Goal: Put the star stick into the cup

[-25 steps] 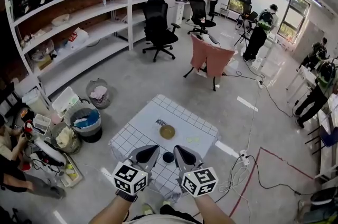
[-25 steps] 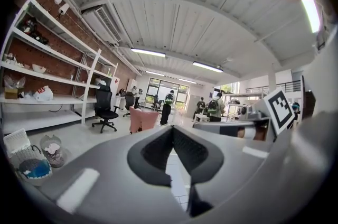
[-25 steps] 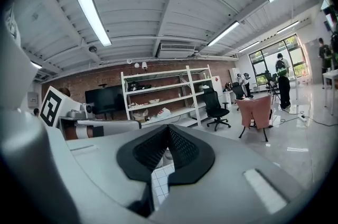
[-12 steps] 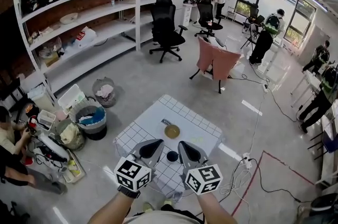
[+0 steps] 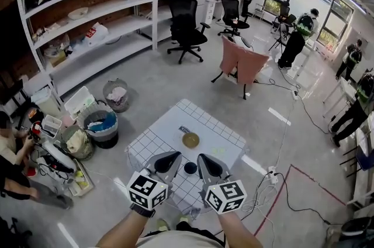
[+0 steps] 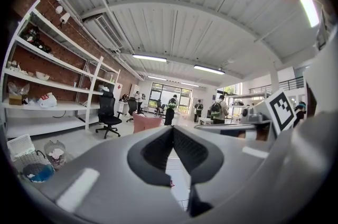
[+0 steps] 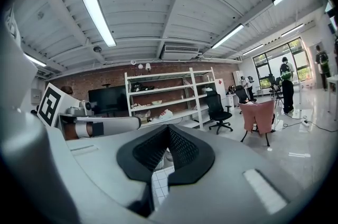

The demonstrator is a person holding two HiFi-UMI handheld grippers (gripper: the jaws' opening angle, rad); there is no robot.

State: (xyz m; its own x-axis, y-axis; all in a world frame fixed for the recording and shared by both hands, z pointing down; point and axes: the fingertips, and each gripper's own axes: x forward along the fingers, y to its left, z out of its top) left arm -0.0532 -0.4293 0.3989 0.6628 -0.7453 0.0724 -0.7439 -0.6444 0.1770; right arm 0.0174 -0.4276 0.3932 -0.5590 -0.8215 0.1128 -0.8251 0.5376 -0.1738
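A small white gridded table (image 5: pixel 158 144) stands below me in the head view. On it are a dark round cup (image 5: pixel 190 168) near the front edge, a tan round dish (image 5: pixel 190 140) behind it, and a faint pale yellow shape (image 5: pixel 218 151) to the right that may be the star stick. My left gripper (image 5: pixel 175 155) and right gripper (image 5: pixel 202 157) hang side by side over the table's near edge, flanking the cup. Both are shut and hold nothing. In the left gripper view the left gripper (image 6: pixel 172 128) points out across the room, as does the right gripper (image 7: pixel 168 127) in its own view.
A small dark label-like item (image 5: pixel 184 130) lies behind the dish. Bins and baskets (image 5: pixel 100 126) stand left of the table, and a person (image 5: pixel 14 166) sits at the far left. Cables (image 5: pixel 280 182) trail on the floor at right. White shelves (image 5: pixel 93 13), office chairs and a pink chair (image 5: pixel 241 65) stand further off.
The head view has drifted a little, so the table sits slightly higher in frame. Both grippers stay shut, side by side, above the table's near edge.
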